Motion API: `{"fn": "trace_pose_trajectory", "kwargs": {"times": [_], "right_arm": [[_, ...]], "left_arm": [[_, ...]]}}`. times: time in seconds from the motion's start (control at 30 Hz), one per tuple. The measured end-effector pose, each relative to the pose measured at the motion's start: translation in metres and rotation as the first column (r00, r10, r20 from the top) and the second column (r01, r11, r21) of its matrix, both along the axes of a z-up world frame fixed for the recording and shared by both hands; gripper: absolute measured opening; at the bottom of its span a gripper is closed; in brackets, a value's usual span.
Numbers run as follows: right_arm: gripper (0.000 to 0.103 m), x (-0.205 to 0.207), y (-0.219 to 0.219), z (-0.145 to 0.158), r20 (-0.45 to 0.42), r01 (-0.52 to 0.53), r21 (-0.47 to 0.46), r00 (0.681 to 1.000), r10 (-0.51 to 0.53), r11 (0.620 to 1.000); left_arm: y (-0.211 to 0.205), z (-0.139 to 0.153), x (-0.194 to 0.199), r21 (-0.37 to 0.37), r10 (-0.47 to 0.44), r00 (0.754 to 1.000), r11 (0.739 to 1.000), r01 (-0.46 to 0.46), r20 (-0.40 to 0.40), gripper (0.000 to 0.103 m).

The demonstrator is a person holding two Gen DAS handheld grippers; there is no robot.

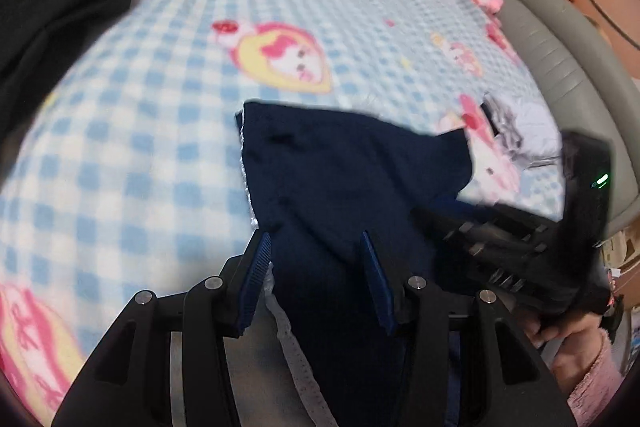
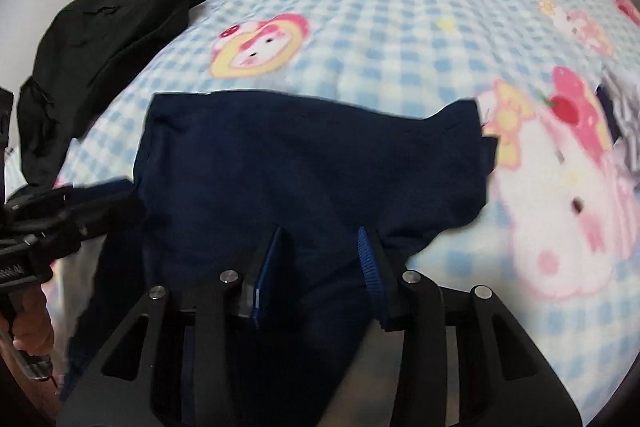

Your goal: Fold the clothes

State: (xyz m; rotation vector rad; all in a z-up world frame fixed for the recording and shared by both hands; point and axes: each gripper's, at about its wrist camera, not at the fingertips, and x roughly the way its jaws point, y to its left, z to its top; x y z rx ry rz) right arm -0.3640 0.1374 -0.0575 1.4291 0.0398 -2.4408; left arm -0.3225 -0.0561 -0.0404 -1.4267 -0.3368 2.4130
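Navy garment (image 1: 344, 163) lies on the bed (image 1: 160, 75), partly folded; its near portion runs down between both claws and off the bed edge.

Left claw (image 1: 316, 267): spread, cloth passes between the pads but neither pad presses it. White lace trim (image 1: 296, 351) sits just inside its left pad.

Right claw (image 2: 320, 259): also spread, cloth in the gap, pads not visibly biting. The frame is blurred, so contact can't be ruled out.

My read: re-grip of the near hem before the next fold.
- Seat both claws on the same edge, level with each other.
- Pinch all layers, lace included.
- Carry forward evenly, away from the claws, so the fold line stays straight.

Black garment (image 2: 100, 39), far left of the claws: well apart, ignore.
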Motion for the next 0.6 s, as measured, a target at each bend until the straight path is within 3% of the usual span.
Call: {"fn": "trace_pose_trajectory", "kwargs": {"times": [0.1, 0.23, 0.33, 0.43, 0.5, 0.6], "right_arm": [[0.039, -0.005, 0.012, 0.002, -0.042, 0.042, 0.029, 0.998, -0.04, 0.999], [0.04, -0.007, 0.031, 0.016, -0.084, 0.093, -0.043, 0.992, -0.097, 0.995], [0.042, -0.005, 0.015, 0.02, -0.084, -0.044, -0.072, 0.996, 0.038, 0.996], [0.039, -0.003, -0.007, 0.0, -0.036, -0.122, 0.056, 0.992, 0.124, 0.991], [0.039, -0.008, -0.004, -0.007, -0.048, -0.063, 0.141, 0.996, 0.07, 0.988], [0.036, -0.015, 0.021, 0.003, -0.072, 0.056, 0.1, 0.996, -0.049, 0.993]], "left_arm": [[0.004, 0.0, -0.003, -0.094, -0.001, 1.0, 0.996, -0.001, -0.021, 0.048], [-0.011, 0.01, 0.0, -0.023, 0.016, 0.998, 1.0, -0.017, -0.058, 0.047], [0.001, 0.013, 0.003, -0.001, -0.103, 0.993, 0.995, 0.103, -0.064, 0.047], [0.018, 0.006, 0.004, -0.045, -0.202, 0.979, 0.979, 0.201, -0.029, 0.047], [0.023, -0.004, 0.001, -0.111, -0.206, 0.978, 0.972, 0.207, 0.015, 0.046], [0.02, -0.003, 0.003, -0.127, -0.206, 0.978, 0.97, 0.206, 0.017, 0.044]]}}
